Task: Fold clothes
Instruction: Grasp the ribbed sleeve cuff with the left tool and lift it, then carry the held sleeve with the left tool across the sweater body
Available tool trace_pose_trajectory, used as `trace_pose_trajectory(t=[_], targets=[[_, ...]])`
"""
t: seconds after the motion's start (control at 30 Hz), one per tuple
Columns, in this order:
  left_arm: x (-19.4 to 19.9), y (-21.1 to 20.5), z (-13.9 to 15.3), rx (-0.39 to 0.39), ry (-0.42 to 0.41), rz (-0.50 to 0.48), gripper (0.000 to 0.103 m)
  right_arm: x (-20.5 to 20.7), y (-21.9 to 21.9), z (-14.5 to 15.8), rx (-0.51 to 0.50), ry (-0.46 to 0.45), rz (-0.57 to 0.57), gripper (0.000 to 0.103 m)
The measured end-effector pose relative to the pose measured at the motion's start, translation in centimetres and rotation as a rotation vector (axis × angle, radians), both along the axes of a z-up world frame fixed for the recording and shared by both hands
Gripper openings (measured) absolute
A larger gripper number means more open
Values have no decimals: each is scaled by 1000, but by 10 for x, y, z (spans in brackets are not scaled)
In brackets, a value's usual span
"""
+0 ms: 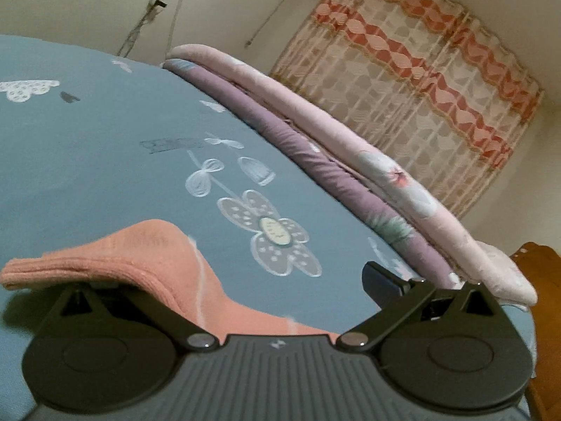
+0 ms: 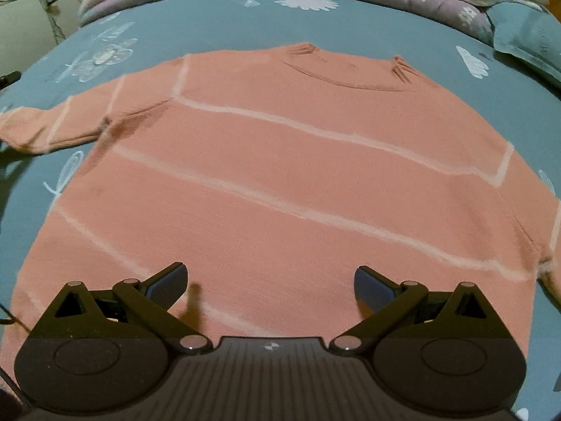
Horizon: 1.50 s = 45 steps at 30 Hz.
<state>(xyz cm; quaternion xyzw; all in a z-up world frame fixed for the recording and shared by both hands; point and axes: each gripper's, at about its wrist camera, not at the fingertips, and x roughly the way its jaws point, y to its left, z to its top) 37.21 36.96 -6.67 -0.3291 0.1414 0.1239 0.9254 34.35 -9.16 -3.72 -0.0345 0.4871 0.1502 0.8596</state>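
left gripper (image 1: 242,287) — jaws spread wide, left finger hidden (fabric draped over it), right fingertip (image 1: 380,282) bare, held low and tilted | right gripper (image 2: 269,286) — jaws spread wide, both pads clear, nothing between them, angled downward from above

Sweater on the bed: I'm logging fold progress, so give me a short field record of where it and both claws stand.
garment: salmon sweater with pale stripes, spread flat, neckline away from the right wrist camera
surface: blue floral bedsheet
far edge: folded purple and pink quilts
left claw: open, sleeve cuff draped over one finger
right claw: open, above the hem, gripping nothing
fold: not started
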Motion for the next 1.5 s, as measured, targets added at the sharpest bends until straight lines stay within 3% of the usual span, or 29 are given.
trace_pose_trajectory(t=[0.23, 0.43, 0.9, 1.1, 1.5], targets=[[19, -29, 36, 95, 6, -103, 102, -7, -4, 9, 34, -32, 18, 103], [40, -51, 52, 90, 53, -188, 102, -17, -15, 13, 72, -59, 15, 103], [57, -126, 92, 194, 104, -336, 102, -41, -57, 25, 156, -114, -16, 103], [70, -160, 110, 170, 100, -396, 102, -46, -74, 25, 180, -117, -20, 103], [92, -234, 145, 208, 125, -496, 102, -68, -110, 14, 235, -105, 6, 103]])
